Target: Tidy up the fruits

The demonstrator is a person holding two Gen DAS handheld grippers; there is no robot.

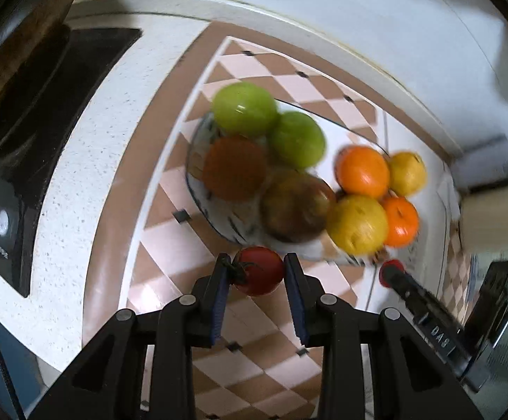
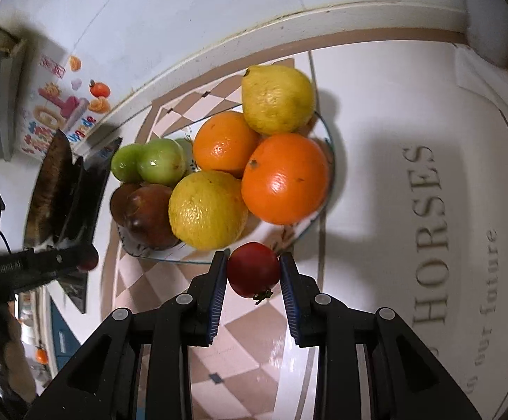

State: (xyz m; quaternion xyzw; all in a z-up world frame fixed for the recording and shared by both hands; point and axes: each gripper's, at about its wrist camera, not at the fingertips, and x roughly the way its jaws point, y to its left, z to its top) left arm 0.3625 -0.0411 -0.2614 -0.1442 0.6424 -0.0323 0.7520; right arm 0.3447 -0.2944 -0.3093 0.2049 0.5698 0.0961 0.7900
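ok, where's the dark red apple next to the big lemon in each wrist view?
Left wrist: dark red apple near centre, left of the big lemon, just above the tomato held in the left gripper.
Right wrist: dark red apple left of centre, again left of the big lemon.
Shared landmark: the pair of green apples, above the dark red apple in both views.

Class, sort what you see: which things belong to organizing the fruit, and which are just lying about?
Belong: left gripper, left-held tomato; right gripper, right-held tomato; fruit bowl; big orange; top lemon.
Lying about: dark pan; wall stickers; lettered mat.
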